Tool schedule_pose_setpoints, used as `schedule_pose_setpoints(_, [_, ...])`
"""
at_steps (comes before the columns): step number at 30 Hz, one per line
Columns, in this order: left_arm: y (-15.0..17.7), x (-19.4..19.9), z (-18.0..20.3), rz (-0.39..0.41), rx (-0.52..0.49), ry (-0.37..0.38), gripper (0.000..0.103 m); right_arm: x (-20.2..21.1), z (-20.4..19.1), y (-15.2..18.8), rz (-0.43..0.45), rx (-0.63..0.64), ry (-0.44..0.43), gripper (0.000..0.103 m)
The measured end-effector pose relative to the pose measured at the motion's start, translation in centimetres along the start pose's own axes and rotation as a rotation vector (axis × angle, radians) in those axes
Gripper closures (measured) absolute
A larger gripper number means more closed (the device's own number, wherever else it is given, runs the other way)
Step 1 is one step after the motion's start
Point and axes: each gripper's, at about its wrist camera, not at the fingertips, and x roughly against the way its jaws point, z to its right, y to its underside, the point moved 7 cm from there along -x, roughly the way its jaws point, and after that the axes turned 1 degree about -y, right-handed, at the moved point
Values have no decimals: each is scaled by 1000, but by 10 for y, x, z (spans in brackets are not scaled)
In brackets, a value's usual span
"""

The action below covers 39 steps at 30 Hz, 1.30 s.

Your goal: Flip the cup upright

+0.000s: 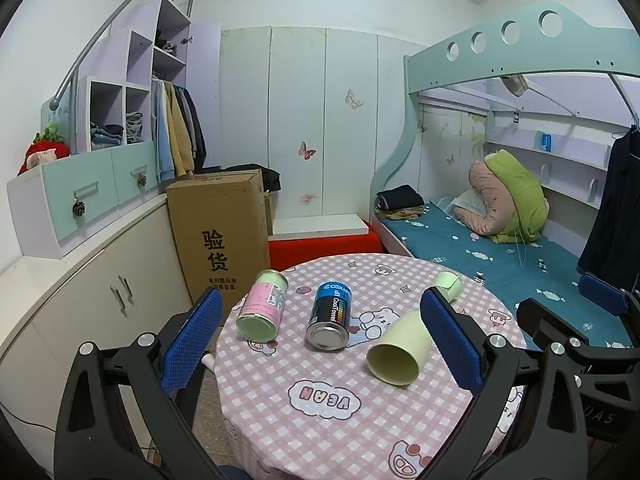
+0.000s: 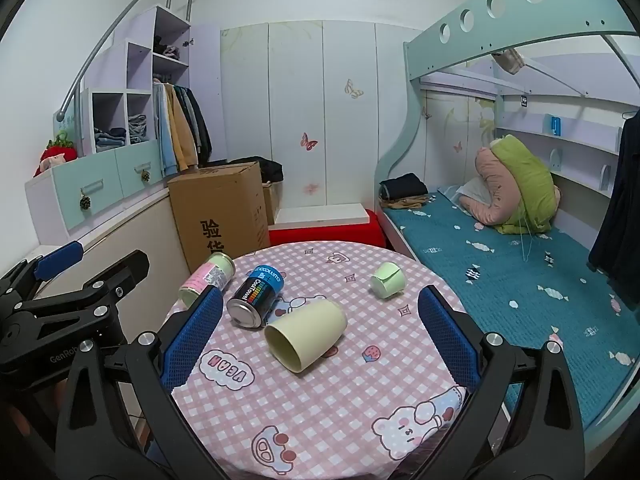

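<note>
A pale yellow cup (image 1: pixel 400 350) lies on its side on the round table (image 1: pixel 320 432), its open mouth toward me; it also shows in the right wrist view (image 2: pixel 306 334). A smaller light green cup (image 1: pixel 450 285) lies on its side farther back, also in the right wrist view (image 2: pixel 387 280). My left gripper (image 1: pixel 320 340) is open and empty above the table's near side. My right gripper (image 2: pixel 320 336) is open and empty, with the yellow cup lying ahead between its fingers. The right gripper's blue pads show at the right of the left wrist view (image 1: pixel 600 288).
A dark blue can (image 1: pixel 331 316) and a pink and green can (image 1: pixel 264 306) lie on their sides left of the yellow cup. A cardboard box (image 1: pixel 222 232) and low cabinets stand left of the table. A bed with a teal sheet (image 1: pixel 520 264) is on the right.
</note>
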Motion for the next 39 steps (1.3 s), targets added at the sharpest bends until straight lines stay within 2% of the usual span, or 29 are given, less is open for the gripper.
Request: schedule_pose_setpoints(39, [1, -1, 0, -12, -4, -1, 8, -1, 1, 0, -2, -5, -2, 5])
